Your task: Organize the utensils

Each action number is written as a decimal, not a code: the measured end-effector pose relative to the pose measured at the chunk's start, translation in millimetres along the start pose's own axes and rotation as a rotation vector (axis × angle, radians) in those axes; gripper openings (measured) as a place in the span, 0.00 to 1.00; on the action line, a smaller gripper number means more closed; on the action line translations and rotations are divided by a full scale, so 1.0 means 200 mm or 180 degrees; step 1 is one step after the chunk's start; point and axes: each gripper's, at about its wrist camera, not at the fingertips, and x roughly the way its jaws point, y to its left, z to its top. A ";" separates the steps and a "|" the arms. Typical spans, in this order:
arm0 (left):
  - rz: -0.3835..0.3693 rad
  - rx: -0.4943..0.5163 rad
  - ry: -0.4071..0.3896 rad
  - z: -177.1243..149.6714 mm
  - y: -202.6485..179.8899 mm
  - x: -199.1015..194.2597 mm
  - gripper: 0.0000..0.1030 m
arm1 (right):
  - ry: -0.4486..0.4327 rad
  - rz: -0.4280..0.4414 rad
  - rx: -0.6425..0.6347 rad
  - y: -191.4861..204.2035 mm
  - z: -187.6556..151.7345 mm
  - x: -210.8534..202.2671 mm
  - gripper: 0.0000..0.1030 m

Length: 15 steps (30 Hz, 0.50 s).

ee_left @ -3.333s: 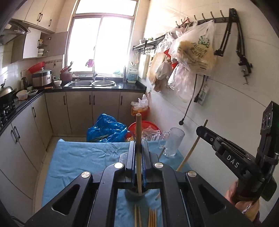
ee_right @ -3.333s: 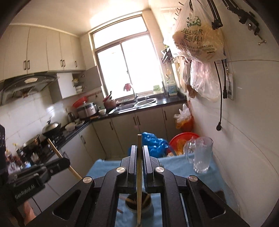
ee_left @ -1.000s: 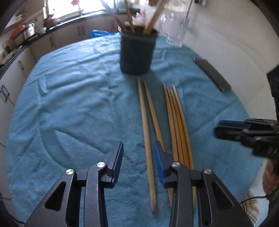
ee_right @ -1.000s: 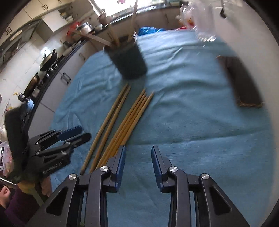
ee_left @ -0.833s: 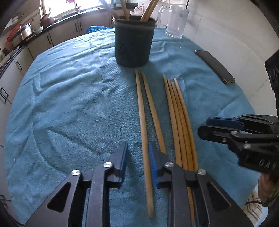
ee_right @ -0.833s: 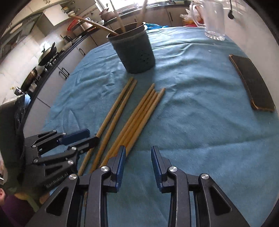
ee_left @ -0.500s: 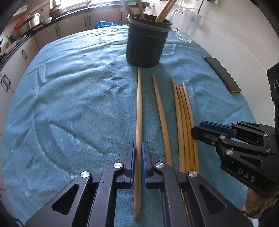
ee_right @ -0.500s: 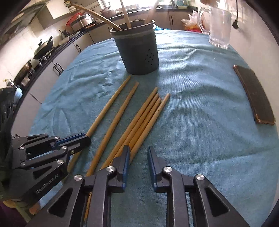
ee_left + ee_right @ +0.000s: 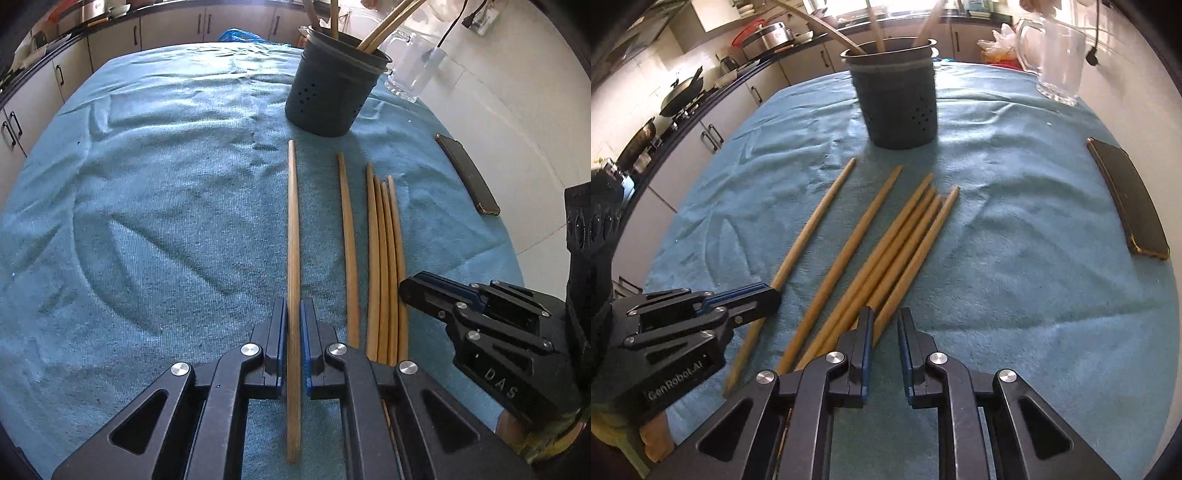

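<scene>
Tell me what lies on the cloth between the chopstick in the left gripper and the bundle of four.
One loose chopstick lies there alone, between the gripped chopstick and the bundle; both wrist views show it.

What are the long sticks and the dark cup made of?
The chopsticks look like bare wood or bamboo: tan, matte, faint grain. The dark holder seems plastic or coated metal, smooth with small punched holes; I can't tell which.

The left gripper (image 9: pixel 293 341) sits low over the surface, its jaws pinched tight on a chopstick (image 9: pixel 293 236). The right gripper (image 9: pixel 885 347) hovers low beside it, jaws parted and holding nothing.
</scene>
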 end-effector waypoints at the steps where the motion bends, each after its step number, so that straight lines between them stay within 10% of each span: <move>1: 0.0000 -0.0003 -0.0005 0.00 0.00 0.00 0.07 | 0.0011 0.0008 0.0026 -0.01 0.00 0.00 0.14; 15: -0.0232 -0.0431 0.0240 -0.12 0.11 -0.08 0.07 | 0.0300 -0.0373 -0.0253 -0.05 -0.07 -0.04 0.10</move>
